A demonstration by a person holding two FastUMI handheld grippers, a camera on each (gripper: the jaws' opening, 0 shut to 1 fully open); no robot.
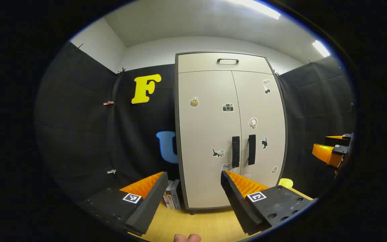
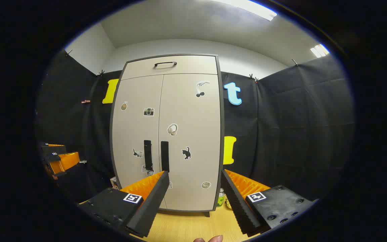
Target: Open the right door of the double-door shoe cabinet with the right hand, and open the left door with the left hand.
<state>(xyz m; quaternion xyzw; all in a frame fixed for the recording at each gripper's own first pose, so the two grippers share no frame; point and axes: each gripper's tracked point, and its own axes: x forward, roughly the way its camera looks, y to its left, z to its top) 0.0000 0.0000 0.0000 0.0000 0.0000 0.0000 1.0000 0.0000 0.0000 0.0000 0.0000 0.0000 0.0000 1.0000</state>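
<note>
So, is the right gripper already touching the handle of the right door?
Apart. In the right gripper view the right gripper is open and held short of the cabinet, and the right door's handle stands farther off with wooden floor visible between them.

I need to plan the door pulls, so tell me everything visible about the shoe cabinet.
The shoe cabinet stands upright on a wooden floor against the black cloth wall. It is tall, with pale matte fronts in a dark frame. Both doors are shut, two dark vertical handles flanking the centre seam. A top panel carries a curved dark handle. Small stickers dot the doors. Neither gripper touches it.
</note>
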